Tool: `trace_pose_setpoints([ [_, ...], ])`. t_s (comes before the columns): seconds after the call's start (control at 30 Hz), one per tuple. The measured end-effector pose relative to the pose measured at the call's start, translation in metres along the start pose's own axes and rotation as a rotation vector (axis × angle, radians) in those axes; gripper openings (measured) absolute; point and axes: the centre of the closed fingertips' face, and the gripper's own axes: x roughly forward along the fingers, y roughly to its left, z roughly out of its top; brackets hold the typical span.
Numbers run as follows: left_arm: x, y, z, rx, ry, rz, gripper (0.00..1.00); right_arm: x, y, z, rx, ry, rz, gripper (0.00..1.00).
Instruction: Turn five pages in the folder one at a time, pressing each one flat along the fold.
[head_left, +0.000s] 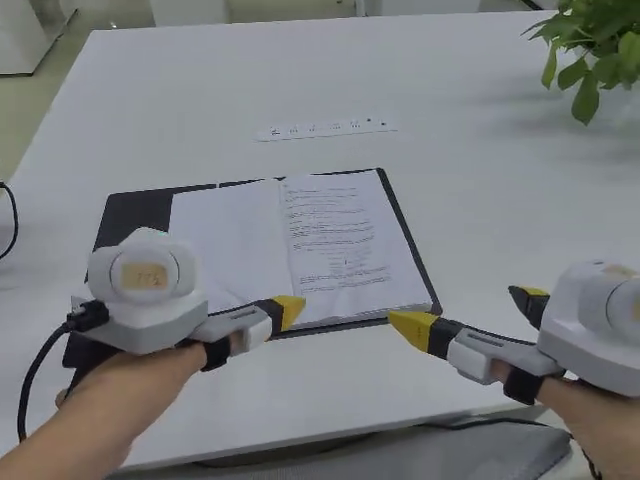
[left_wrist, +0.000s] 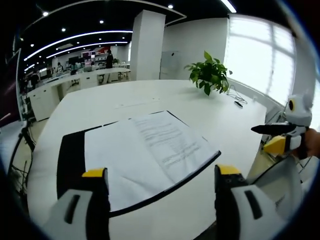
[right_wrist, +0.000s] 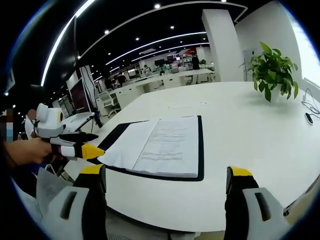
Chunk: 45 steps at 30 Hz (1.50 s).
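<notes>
left gripper (left_wrist: 161, 171): held in left hand (head_left: 150, 375) at the near edge of the folder (head_left: 135, 215). jaws spread wide, nothing between them. in the head view one yellow tip lies over the folder's near edge, by the corner of the blank page (head_left: 230, 245); whether it touches cannot be told. black cable (head_left: 35, 370) trails from its rear, to the near left of the folder.

right gripper (head_left: 470, 308): held in right hand (head_left: 590, 410), just off the folder's near right corner and apart from it. jaws wide open, holding nothing.

folder: black cover, lying open and flat on the white counter (head_left: 480, 150), between and just beyond the two grippers. blank page on its left half, printed page (head_left: 345, 245) on its right half, with the fold running between them.

power strip (head_left: 325, 127): white, on the counter beyond the folder's far edge.

plant (head_left: 590, 50): green leaves, well beyond the folder to its right.
</notes>
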Motion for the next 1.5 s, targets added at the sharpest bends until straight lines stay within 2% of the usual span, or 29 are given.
trace_pose_setpoints([
  [0.03, 0.006, -0.004, -0.002, 0.003, 0.015, -0.007, 0.87, 0.0, -0.001, 0.0, 0.004, -0.002, 0.0, 0.99],
  [0.2, 0.027, -0.016, -0.005, 0.025, 0.031, -0.034, 0.84, -0.001, -0.004, 0.002, 0.023, -0.019, 0.004, 0.99],
  [0.4, 0.056, -0.032, -0.01, 0.043, 0.054, -0.059, 0.83, -0.001, -0.008, -0.002, 0.034, -0.012, 0.002, 0.99],
  [0.7, 0.102, -0.058, -0.01, 0.063, 0.032, -0.1, 0.81, -0.001, -0.013, -0.004, 0.04, -0.005, 0.007, 0.98],
  [0.87, 0.126, -0.067, -0.013, 0.079, 0.013, -0.106, 0.78, -0.002, -0.015, -0.003, 0.049, -0.006, 0.005, 0.98],
  [1.1, 0.147, -0.074, -0.015, 0.084, -0.03, -0.085, 0.76, 0.0, -0.019, -0.006, 0.059, -0.004, 0.002, 0.98],
  [1.2, 0.153, -0.074, -0.019, 0.079, -0.035, -0.065, 0.74, 0.001, -0.021, -0.007, 0.065, -0.002, 0.0, 0.98],
  [1.27, 0.157, -0.075, -0.021, 0.054, -0.045, -0.047, 0.73, 0.001, -0.022, -0.008, 0.072, -0.001, -0.001, 0.97],
  [1.33, 0.162, -0.075, -0.028, 0.054, -0.038, -0.036, 0.71, 0.002, -0.023, -0.01, 0.077, 0.004, -0.001, 0.97],
  [1.43, 0.163, -0.07, -0.031, 0.154, -0.081, 0.007, 0.68, 0.004, -0.023, -0.012, 0.081, 0.011, 0.003, 0.97],
  [1.47, 0.162, -0.071, -0.031, 0.099, -0.103, 0.002, 0.67, 0.004, -0.022, -0.013, 0.081, 0.014, 0.004, 0.97],
  [1.5, 0.163, -0.065, -0.03, 0.086, -0.133, 0.023, 0.65, 0.004, -0.023, -0.014, 0.082, 0.016, 0.004, 0.97],
])
